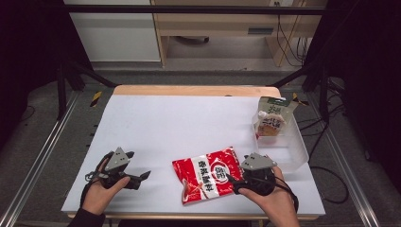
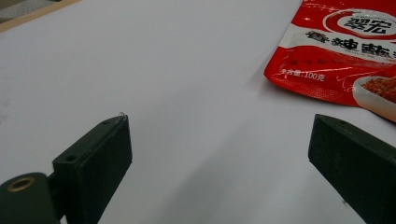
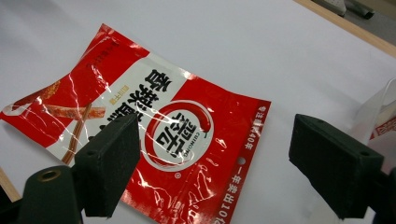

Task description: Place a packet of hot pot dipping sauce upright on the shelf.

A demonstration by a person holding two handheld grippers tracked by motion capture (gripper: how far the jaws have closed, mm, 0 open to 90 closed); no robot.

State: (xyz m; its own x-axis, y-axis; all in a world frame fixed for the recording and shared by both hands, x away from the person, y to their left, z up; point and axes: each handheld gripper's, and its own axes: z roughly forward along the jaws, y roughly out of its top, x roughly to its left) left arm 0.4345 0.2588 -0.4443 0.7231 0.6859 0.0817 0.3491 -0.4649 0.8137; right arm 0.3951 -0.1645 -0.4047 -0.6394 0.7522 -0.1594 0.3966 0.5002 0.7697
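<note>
Red and glossy, a flat foil seasoning pouch with white lettering (image 1: 208,174) lies near the front edge of the white-covered table (image 1: 179,118), its right end just beside the right gripper (image 1: 230,179). In the right gripper view the two black jaws stand wide apart above the pouch (image 3: 154,135), nothing between the pads, so the claw is released and poised over the pouch's top seam. The left gripper (image 1: 142,176) rests well to the left on bare tabletop, likewise released, the pouch's corner (image 2: 341,51) showing beyond its jaws.

The step in hand looks like a pick-up of the pouch. It would go best with the jaws lowered astride the short edge, one pad slipped under the crinkled foil, then pinched firmly on the seam rather than the slippery filled belly.

At the table's right edge sits a clear rectangular plastic bin (image 1: 295,151). Inside, a pale stand-up pouch with a green top (image 1: 272,118) leans against the far corner; the rest of the bin is bare.
</note>
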